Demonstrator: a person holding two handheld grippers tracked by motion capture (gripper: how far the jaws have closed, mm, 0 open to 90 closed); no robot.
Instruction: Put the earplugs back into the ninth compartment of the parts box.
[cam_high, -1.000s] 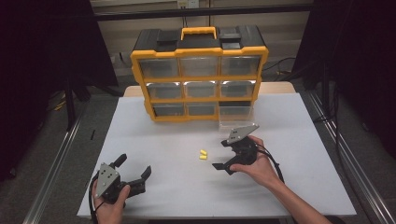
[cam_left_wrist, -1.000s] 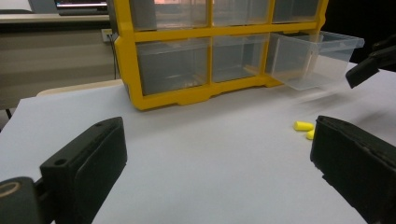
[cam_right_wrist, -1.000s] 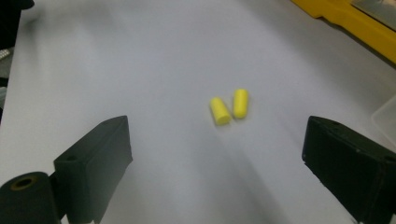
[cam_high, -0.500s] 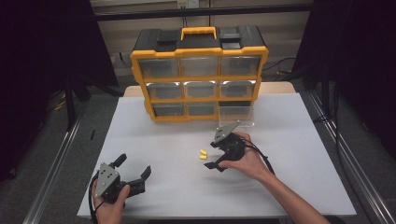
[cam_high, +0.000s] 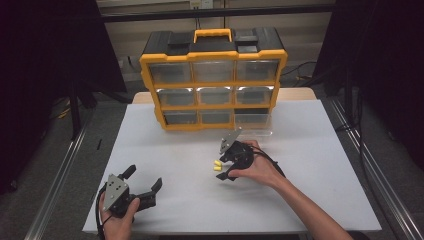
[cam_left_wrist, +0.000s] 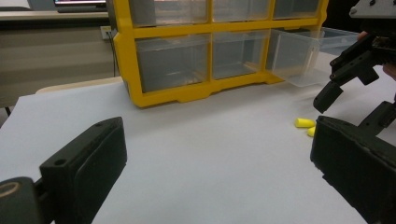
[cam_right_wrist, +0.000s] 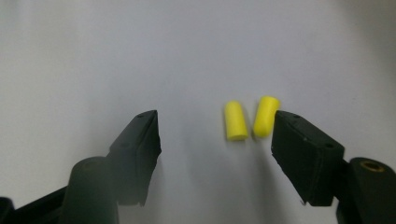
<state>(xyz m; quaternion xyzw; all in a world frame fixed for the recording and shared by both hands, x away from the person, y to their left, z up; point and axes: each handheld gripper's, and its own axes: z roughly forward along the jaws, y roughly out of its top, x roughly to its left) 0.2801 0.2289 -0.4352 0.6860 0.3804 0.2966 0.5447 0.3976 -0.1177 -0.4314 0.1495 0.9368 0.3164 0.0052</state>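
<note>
- Your right gripper sits low over the white table with its jaws part-spread, and they have just been closing in. Both yellow foam plugs lie between them: the left plug is well clear of both jaws and the right plug is just beside the right jaw. Neither is pinched yet.
- The two plugs lie side by side, almost touching, near the middle of the table in front of the yellow drawer cabinet. That closeness is why you come in with jaws wide enough to bracket the pair.
- The clear drawer at the cabinet's lower right is pulled out and stands just behind your right hand, likely the place the plugs are meant for.
- Your left gripper rests near the front left edge with its jaws spread on nothing, parked well apart so it stays out of the pick.
- Squeezing now may catch both plugs or nudge the right one aside.
</note>
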